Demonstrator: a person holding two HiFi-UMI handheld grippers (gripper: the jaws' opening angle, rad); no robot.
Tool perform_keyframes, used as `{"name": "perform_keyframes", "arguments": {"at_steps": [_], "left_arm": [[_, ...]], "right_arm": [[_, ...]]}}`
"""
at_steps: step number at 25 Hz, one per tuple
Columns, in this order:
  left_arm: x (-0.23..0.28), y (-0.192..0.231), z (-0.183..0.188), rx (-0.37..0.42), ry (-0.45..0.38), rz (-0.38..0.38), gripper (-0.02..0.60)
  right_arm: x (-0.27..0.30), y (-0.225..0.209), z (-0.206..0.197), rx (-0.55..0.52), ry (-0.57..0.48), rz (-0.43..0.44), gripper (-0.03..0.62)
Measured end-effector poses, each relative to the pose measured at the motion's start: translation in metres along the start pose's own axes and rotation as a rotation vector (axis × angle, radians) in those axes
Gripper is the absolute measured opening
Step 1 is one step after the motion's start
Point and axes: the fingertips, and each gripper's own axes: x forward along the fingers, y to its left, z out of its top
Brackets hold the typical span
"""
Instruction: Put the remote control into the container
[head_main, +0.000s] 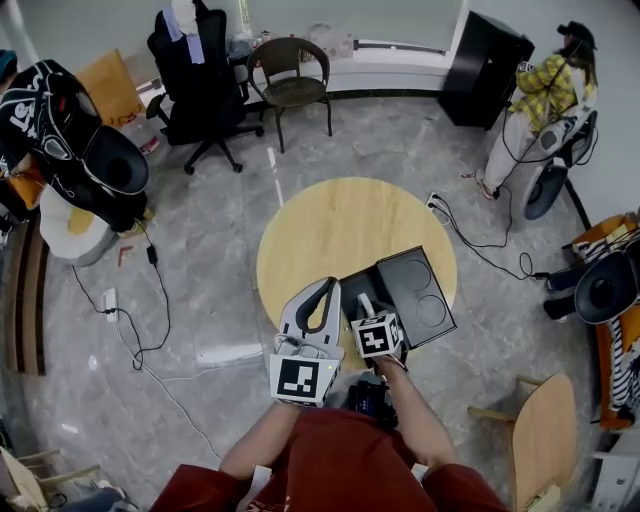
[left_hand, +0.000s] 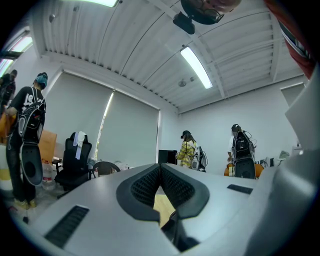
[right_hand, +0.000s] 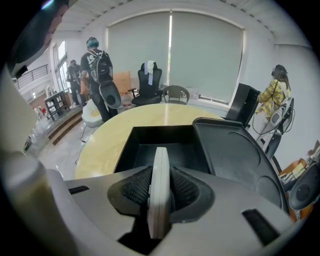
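Observation:
A slim white remote control (right_hand: 160, 187) stands on edge between the black ribbed pads of my right gripper (right_hand: 161, 186), which is shut on it. The remote's far end pokes over the open black container (right_hand: 150, 137) on the round wooden table (head_main: 330, 225). In the head view the right gripper (head_main: 366, 305) tilts down at the container (head_main: 350, 288), with the remote (head_main: 364, 303) only a sliver there. My left gripper (head_main: 328, 290) hovers at the table's near edge, left of the container. Its pads (left_hand: 177, 187) meet at the tips with nothing between them.
The container's hinged black lid (head_main: 417, 293) lies open to the right on the table. Around the table stand an office chair (head_main: 203, 85), a wicker chair (head_main: 292, 78), a black cabinet (head_main: 485, 68) and several people. Cables (head_main: 130, 330) trail across the floor.

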Motion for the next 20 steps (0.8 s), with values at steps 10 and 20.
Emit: {"name": "perform_keyframes", "arguments": {"at_steps": [10,20], "left_arm": [[0.004,-0.001,-0.004,0.016,0.034,-0.007,0.018],[0.0,-0.001,-0.005,0.005,0.021,-0.01,0.018]], "right_arm": [[0.001,0.001,0.001,0.029,-0.02,0.039,0.129],[-0.006,0.008,0.009,0.048,-0.087,0.071,0.169]]}}
